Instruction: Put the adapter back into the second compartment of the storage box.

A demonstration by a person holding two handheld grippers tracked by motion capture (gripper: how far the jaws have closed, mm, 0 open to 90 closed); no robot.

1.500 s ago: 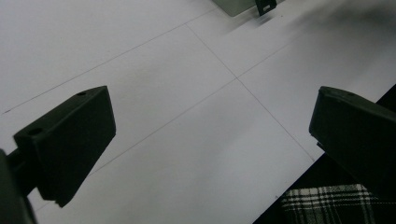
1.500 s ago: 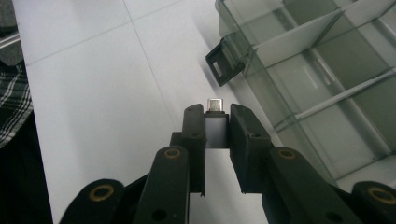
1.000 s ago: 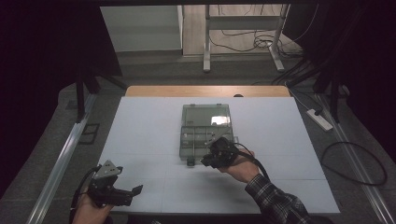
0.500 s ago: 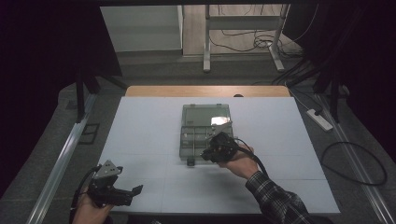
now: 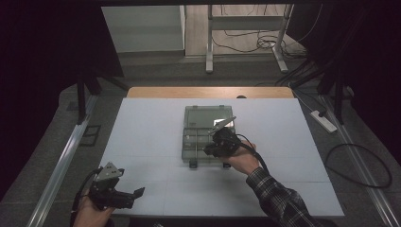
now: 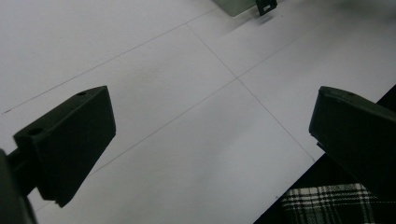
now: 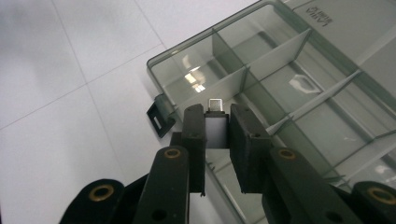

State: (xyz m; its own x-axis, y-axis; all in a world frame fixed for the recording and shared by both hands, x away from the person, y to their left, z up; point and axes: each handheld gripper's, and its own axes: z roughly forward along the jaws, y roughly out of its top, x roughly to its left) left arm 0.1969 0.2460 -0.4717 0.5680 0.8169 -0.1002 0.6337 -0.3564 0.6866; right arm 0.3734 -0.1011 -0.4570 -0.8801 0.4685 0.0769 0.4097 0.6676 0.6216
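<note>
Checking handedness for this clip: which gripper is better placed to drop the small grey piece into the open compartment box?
The right gripper: it grips the small grey piece above the compartment box. The left gripper stands open near the table's front edge.

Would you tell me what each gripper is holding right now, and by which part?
The right gripper clamps a small grey adapter by its two sides, metal plug end forward, over the organiser box. The left gripper holds nothing.

The right claw [image 7: 217,128] is clamped on a small grey adapter with a metal plug [image 7: 215,122], holding it above the near corner compartment of an open, smoky-clear divided organiser box [image 7: 299,70] that rests on the white bench [image 7: 70,93]; a black latch [image 7: 160,117] hangs from the box's corner.
</note>
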